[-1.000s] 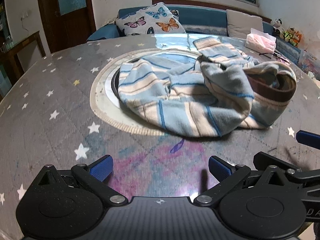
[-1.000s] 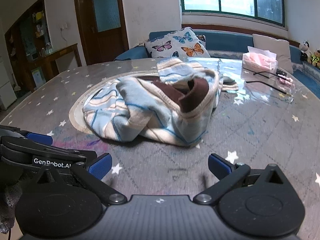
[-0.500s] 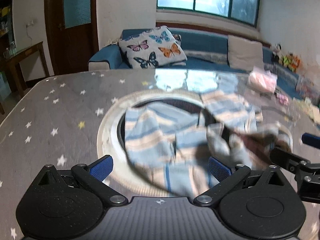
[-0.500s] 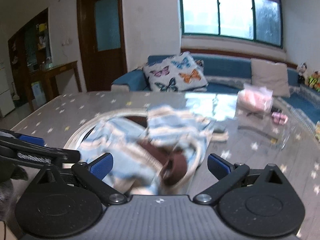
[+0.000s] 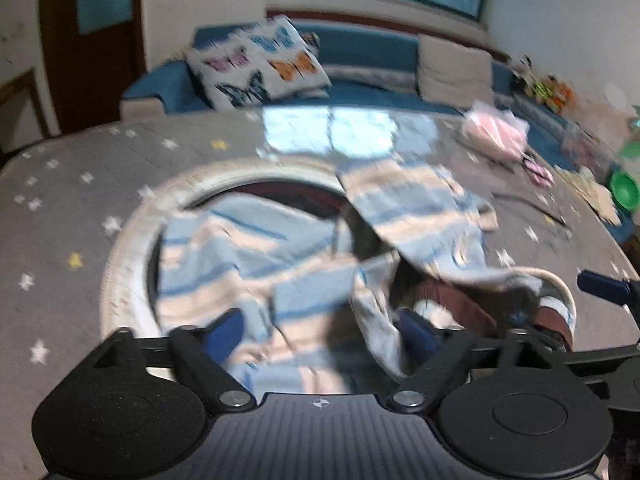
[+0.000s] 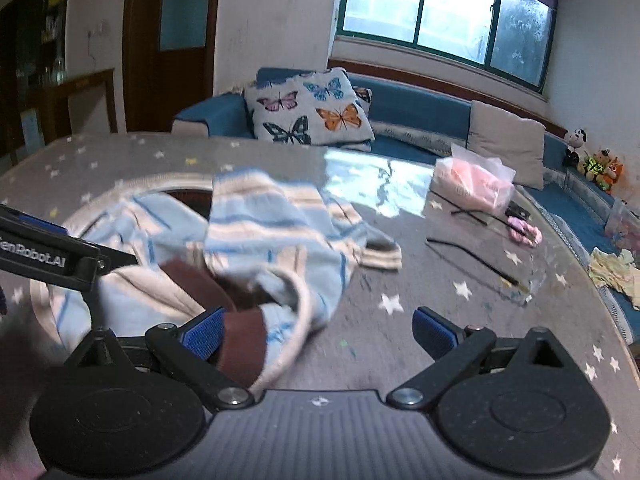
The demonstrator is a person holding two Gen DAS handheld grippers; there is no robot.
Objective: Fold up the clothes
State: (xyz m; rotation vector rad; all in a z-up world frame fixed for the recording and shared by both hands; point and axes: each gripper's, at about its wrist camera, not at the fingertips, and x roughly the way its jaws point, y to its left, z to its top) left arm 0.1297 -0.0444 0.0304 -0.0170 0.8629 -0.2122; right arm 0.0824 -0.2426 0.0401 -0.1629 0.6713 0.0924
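I'm over the surface point(image 6: 420, 300) now, both views smeared by motion. The garment point(image 5: 280, 264), striped pale blue and cream with a brown-lined opening, lies crumpled across the round inset ring point(image 5: 132, 232) in the middle of the surface, one flap reaching toward the far edge.

My left hand-held gripper point(image 5: 320, 332) hangs right over the near side of the garment, its blue pads spread wide with cloth showing between them, nothing pinched. Whether the pads touch the cloth, I cannot tell through the blur.

My right hand-held gripper point(image 6: 320, 330) is released too, jaws wide apart. Its left pad sits at the brown cuff point(image 6: 244, 340) on the garment's near right end; its right pad is over bare surface. In that view the left gripper's body pokes in from the left side, just beside the garment.

Toward the far right edge sit a pink bag point(image 6: 474, 184) and thin black sticks point(image 6: 464, 252). Beyond the surface, a butterfly pillow point(image 6: 312, 108) rests on the blue sofa point(image 6: 412, 112).
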